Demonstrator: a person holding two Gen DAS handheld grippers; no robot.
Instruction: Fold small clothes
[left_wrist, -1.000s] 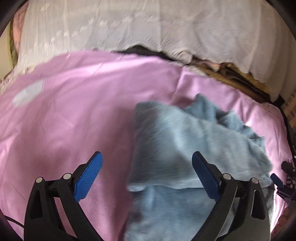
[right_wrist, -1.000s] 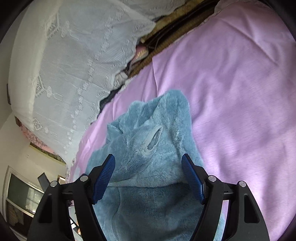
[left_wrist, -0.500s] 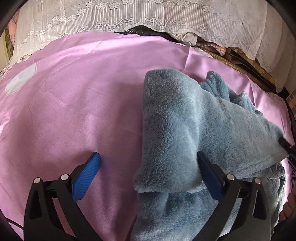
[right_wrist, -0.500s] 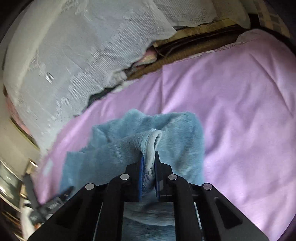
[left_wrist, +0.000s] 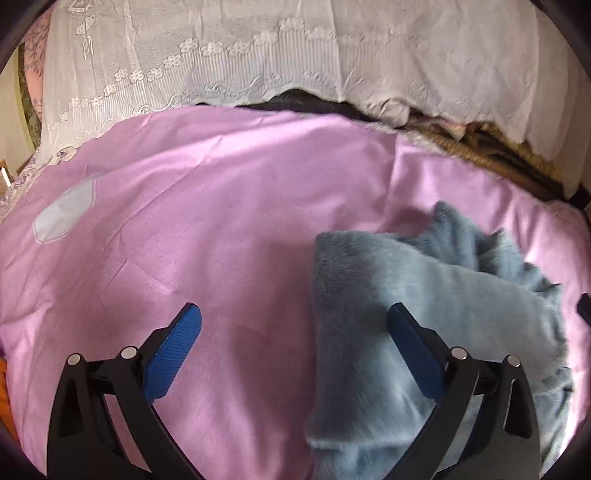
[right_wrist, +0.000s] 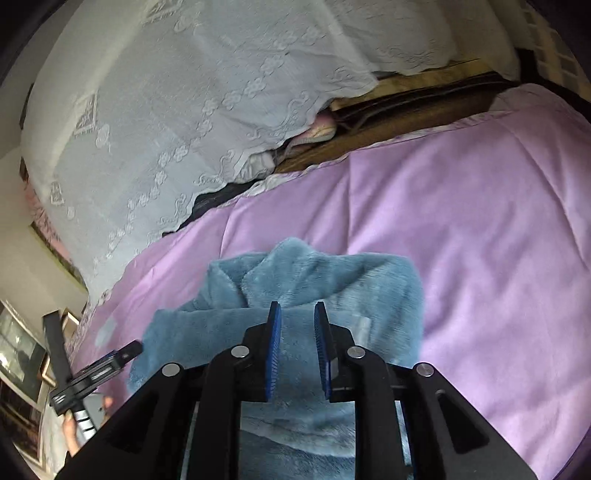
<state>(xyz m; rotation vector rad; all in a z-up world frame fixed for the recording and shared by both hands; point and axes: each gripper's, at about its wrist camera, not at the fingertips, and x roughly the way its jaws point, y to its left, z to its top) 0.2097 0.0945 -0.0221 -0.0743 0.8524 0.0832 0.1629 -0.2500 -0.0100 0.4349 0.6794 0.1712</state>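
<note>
A pink-lilac satin bedspread (left_wrist: 207, 221) fills most of both views, with a white lace curtain (left_wrist: 258, 48) hanging across the top. The small fluffy grey-blue fleece garment (left_wrist: 424, 302) lies on the bedspread at lower right of the left wrist view and at lower centre of the right wrist view (right_wrist: 306, 291), one flap doubled over the rest.

The step in hand looks like laying that flap down and letting go. To do it well, the flap's left edge should land square over the layer beneath, and the bunched ridge at the far end wants smoothing outward before the next fold. The pile is thick and springy, so a press along the crease should help it stay down.

The left gripper (left_wrist: 293, 325) hovers at bottom centre with its blue pads spread wide, one over bare bedspread, the other over the fleece, gripping nothing. The right gripper (right_wrist: 297, 321) sits low over the garment, jaws parted by a narrow gap with no cloth visibly between them.

Half a second ago the right gripper was pinching a raised white-edged hem; now that hem is released and the cloth lies flatter. In the left wrist view the flap stood up as a tall hump close to the camera then; now it sits lower and further right.
</note>
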